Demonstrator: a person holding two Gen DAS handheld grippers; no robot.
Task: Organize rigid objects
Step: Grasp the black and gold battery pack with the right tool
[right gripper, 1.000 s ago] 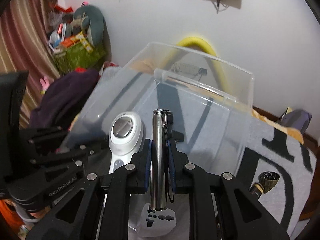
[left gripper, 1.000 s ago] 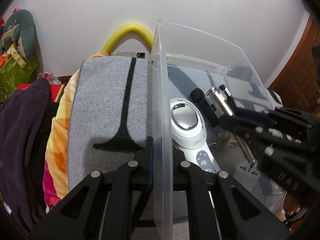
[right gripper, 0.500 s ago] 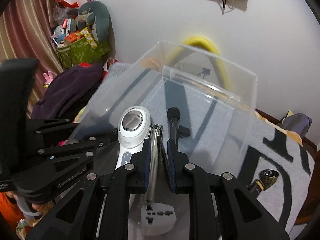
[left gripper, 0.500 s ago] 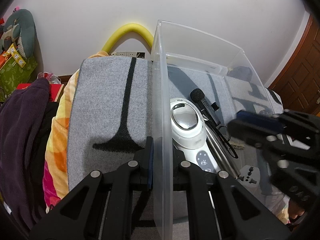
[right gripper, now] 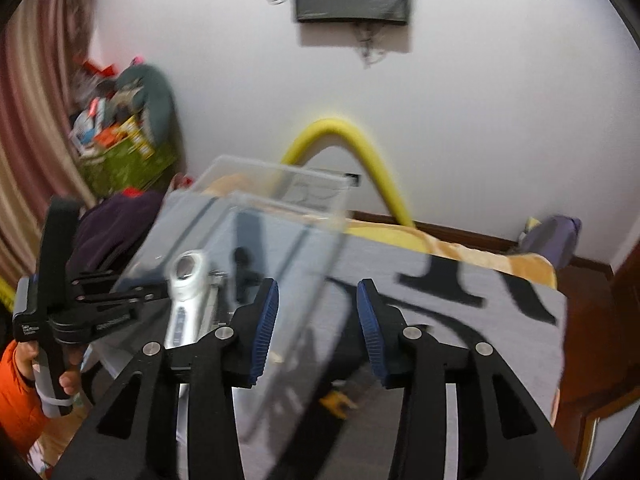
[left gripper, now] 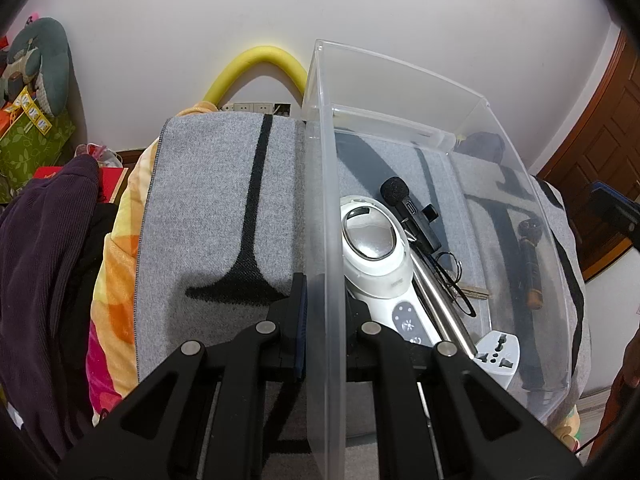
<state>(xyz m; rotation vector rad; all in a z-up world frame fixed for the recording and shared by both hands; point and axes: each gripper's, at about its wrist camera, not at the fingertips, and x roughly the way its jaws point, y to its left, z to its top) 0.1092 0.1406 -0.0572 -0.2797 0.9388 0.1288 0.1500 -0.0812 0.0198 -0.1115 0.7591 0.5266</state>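
A clear plastic bin (left gripper: 320, 152) stands on the grey blanket (left gripper: 216, 200). My left gripper (left gripper: 324, 292) is shut on the bin's left wall. Inside lie a white handheld device (left gripper: 374, 248), a black microphone (left gripper: 408, 212), a silver metal tube (left gripper: 438, 304), keys (left gripper: 474, 291) and a white travel adapter (left gripper: 498, 354). A dark flashlight (left gripper: 530, 256) lies outside the bin's right wall. My right gripper (right gripper: 316, 316) is open and empty, raised over the bin's right wall (right gripper: 320, 280); that view is blurred.
The blanket covers a bed; a purple garment (left gripper: 44, 264) lies at its left. A yellow foam tube (left gripper: 256, 68) arches against the white wall. A wooden door (left gripper: 600, 152) is at the right. A green box with toys (right gripper: 124, 152) stands in the corner.
My right gripper let go of the silver tube, which now lies in the bin beside the white device. It opened and pulled back up and to the right.
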